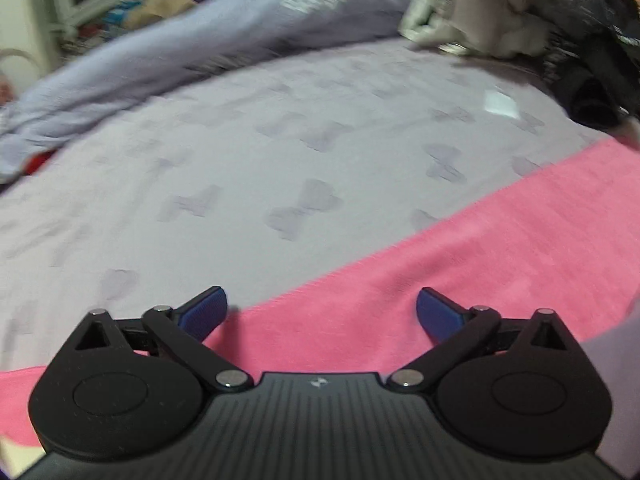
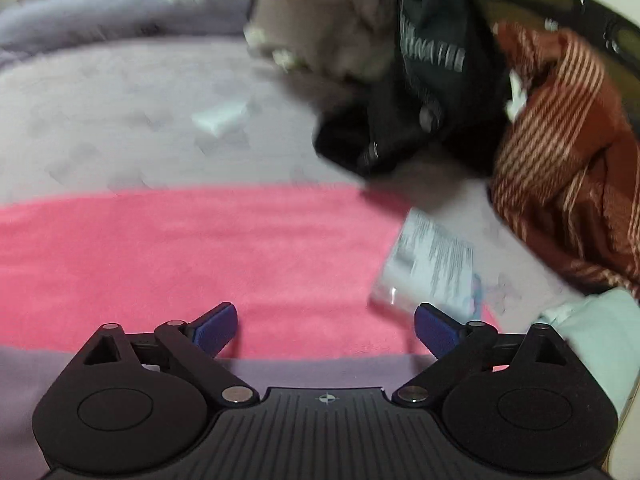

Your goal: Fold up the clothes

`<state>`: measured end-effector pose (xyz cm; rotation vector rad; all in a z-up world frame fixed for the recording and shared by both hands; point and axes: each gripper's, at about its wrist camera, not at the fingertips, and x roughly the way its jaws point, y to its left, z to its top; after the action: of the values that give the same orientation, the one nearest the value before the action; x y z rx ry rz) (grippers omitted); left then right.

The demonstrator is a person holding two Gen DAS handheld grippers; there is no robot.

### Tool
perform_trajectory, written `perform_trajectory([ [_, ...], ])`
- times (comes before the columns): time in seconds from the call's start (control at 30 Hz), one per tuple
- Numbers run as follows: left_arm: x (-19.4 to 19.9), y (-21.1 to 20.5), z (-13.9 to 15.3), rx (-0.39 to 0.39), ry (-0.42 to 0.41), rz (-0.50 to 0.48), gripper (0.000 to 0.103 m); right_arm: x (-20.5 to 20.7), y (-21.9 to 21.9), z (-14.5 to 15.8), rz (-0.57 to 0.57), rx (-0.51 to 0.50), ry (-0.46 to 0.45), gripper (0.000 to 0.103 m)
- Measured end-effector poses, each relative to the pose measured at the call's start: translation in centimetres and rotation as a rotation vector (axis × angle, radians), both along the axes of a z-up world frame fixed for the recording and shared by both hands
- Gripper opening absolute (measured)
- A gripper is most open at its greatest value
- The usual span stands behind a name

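A pink garment [image 1: 460, 264] lies flat on the lilac bedsheet [image 1: 240, 152]; in the left wrist view it runs from lower left to the right edge. My left gripper [image 1: 322, 314] hangs open just over its near edge, nothing between the blue pads. In the right wrist view the pink garment [image 2: 200, 256] spreads as a wide band across the middle. Open as well, my right gripper [image 2: 326, 330] hovers over that band's near edge, its pads bare. Both views are blurred.
A heap of clothes sits at the far right: a beige piece [image 2: 320, 24], a black printed garment [image 2: 420, 92] and a rust striped one [image 2: 560, 152]. A printed plastic packet [image 2: 432, 260] lies by the pink cloth's right end. A bunched lilac duvet [image 1: 200, 52] lines the far side.
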<state>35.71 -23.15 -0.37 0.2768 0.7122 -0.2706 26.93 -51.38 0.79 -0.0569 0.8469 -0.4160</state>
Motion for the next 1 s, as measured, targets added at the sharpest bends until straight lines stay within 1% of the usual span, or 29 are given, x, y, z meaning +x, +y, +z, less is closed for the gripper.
perform_trajectory([
  [0.03,-0.7,0.8,0.8,-0.028,-0.026,0.018,0.094,-1.3,0.9,0.9,0.040,0.079,-0.032,0.096],
  [0.07,-1.7,1.9,1.7,-0.101,-0.040,0.008,0.095,-2.5,1.8,1.7,0.081,0.161,-0.064,0.096],
  [0.1,-2.7,2.9,2.3,-0.160,-0.040,-0.015,0.095,-3.3,3.0,2.0,0.131,0.261,-0.047,0.096],
  [0.13,-3.6,3.4,2.7,-0.180,-0.037,-0.035,0.096,-4.0,4.2,2.2,0.180,0.361,-0.028,0.092],
  [0.17,-4.7,3.7,2.8,-0.147,-0.047,-0.032,0.096,-4.5,6.0,2.0,0.225,0.411,0.004,0.087],
  [0.2,-5.7,3.9,2.9,-0.104,-0.060,-0.025,0.096,-4.7,7.7,1.4,0.262,0.438,0.046,0.086],
  [0.23,-6.7,4.5,2.9,-0.075,-0.073,0.005,0.096,-4.1,9.0,0.4,0.274,0.404,0.075,0.085],
  [0.27,-7.4,5.4,2.9,-0.074,-0.077,0.046,0.096,-3.5,10.2,-0.6,0.285,0.366,0.104,0.085],
  [0.3,-8.0,6.5,2.9,-0.078,-0.080,0.088,0.096,-2.8,11.5,-1.6,0.295,0.329,0.133,0.089],
  [0.33,-8.7,7.5,2.8,-0.082,-0.082,0.130,0.097,-2.1,12.1,-2.2,0.301,0.260,0.097,0.103],
  [0.37,-9.3,8.6,2.8,-0.086,-0.084,0.172,0.098,-0.7,11.7,-2.6,0.280,0.260,0.072,0.103],
  [0.4,-9.7,9.5,2.3,-0.068,-0.062,0.217,0.099,0.7,11.3,-3.0,0.257,0.264,0.047,0.103],
  [0.43,-10.0,10.4,1.7,-0.045,-0.034,0.261,0.099,1.9,11.1,-3.0,0.248,0.257,0.031,0.103],
  [0.47,-10.1,11.1,1.0,-0.027,0.013,0.299,0.099,2.7,11.2,-2.9,0.259,0.227,0.015,0.103],
  [0.5,-10.3,11.7,0.4,-0.024,0.050,0.321,0.099,3.2,10.7,-2.7,0.250,0.232,0.017,0.103],
  [0.57,-10.5,12.0,0.4,-0.038,0.047,0.319,0.099,4.3,9.8,-2.3,0.231,0.247,0.022,0.101],
  [0.6,-10.6,12.0,0.4,-0.046,0.042,0.317,0.099,4.3,9.1,-2.1,0.172,0.224,0.033,0.100],
  [0.63,-10.4,11.7,0.5,-0.037,0.035,0.300,0.099,4.0,8.5,-2.0,0.126,0.203,0.033,0.100],
  [0.67,-10.2,11.0,0.8,-0.039,0.018,0.265,0.099,3.1,7.8,-1.4,0.097,0.207,0.014,0.100],
  [0.7,-9.9,10.3,1.0,-0.044,-0.001,0.226,0.099,1.9,7.3,-0.8,0.087,0.237,-0.011,0.100],
  [0.77,-9.3,8.4,1.4,-0.041,-0.049,0.133,0.099,-0.2,7.3,-0.4,0.097,0.280,-0.031,0.101],
  [0.8,-8.9,7.1,1.6,-0.030,-0.079,0.074,0.099,-0.9,7.9,-0.5,0.127,0.275,-0.018,0.101],
  [0.83,-8.5,5.5,1.4,0.011,-0.115,0.009,0.100,-1.5,8.7,-1.0,0.179,0.246,0.015,0.101],
  [0.87,-8.1,3.8,1.1,0.058,-0.152,-0.057,0.101,-1.5,9.5,-1.7,0.206,0.174,0.060,0.101],
  [0.9,-7.7,2.4,0.3,0.125,-0.189,-0.096,0.101,-1.4,10.2,-2.5,0.232,0.099,0.106,0.102],
  [0.93,-7.3,1.0,-0.6,0.196,-0.226,-0.130,0.102,-1.9,9.7,-2.7,0.239,0.084,0.090,0.102],
  [0.97,-6.9,-0.3,-1.5,0.268,-0.263,-0.164,0.103,-2.0,8.5,-2.7,0.199,0.092,0.082,0.102],
  [1.0,-6.5,-1.7,-2.4,0.339,-0.301,-0.198,0.103,-2.0,6.8,-2.9,0.127,0.092,0.100,0.102],
])
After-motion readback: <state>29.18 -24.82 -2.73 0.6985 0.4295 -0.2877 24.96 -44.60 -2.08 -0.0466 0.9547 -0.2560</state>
